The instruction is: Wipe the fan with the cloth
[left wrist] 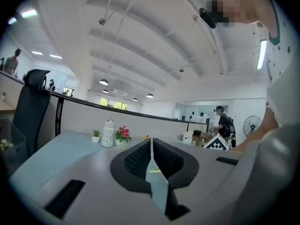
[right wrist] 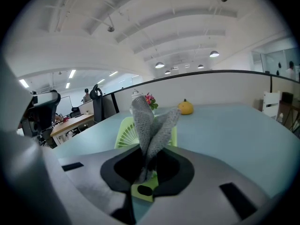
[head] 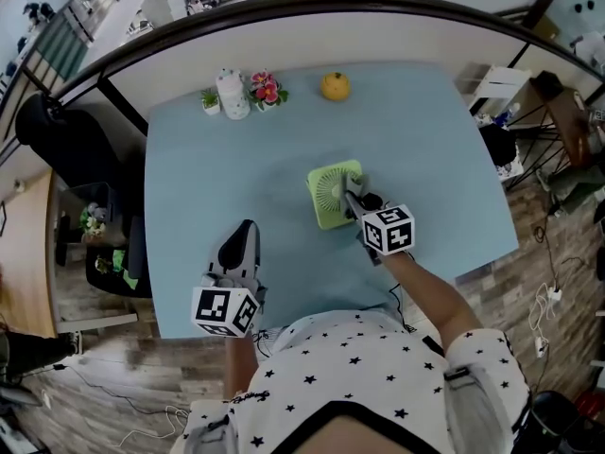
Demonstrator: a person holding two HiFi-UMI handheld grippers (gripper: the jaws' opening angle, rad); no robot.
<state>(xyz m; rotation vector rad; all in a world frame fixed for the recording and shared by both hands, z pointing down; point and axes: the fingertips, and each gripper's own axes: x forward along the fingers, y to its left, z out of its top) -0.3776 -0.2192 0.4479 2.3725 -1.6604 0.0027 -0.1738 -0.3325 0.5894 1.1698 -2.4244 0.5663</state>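
Fan (head: 333,195): small, light green, square frame with a round ribbed grille. It sits near the middle of the desk (head: 435,149), slightly toward the person's right. The grille shows in both the head view and the right gripper view (right wrist: 124,131); whether the fan stands tilted or lies flat cannot be told.

Cloth (right wrist: 151,123): grey, knitted texture, bunched into two upright folds. Its lower end is pinched between the fingers of the right gripper (right wrist: 147,162), and the folds stick out past the fingertips. In the head view the cloth (head: 353,197) is at the fan's right edge, over the frame; actual contact cannot be confirmed.

Right gripper (head: 358,206): fingers closed down on the cloth, tips at the fan's near-right corner, marker cube toward the person.

Left gripper (head: 246,229): well apart from the fan, over the near-left part of the desk. In its own view the fingers (left wrist: 138,159) are brought together with only a thin slit between them, and nothing is held in the left gripper (left wrist: 152,146).

Desk: light blue top. Along the far edge, left to right: a small green potted plant (head: 210,100), a white jar (head: 233,95), a pot of pink flowers (head: 267,90), and, set apart from these, a yellow-orange pumpkin-shaped object (head: 335,86). All are well apart from the fan.

Beyond the desk's left side: a black office chair (head: 66,140).
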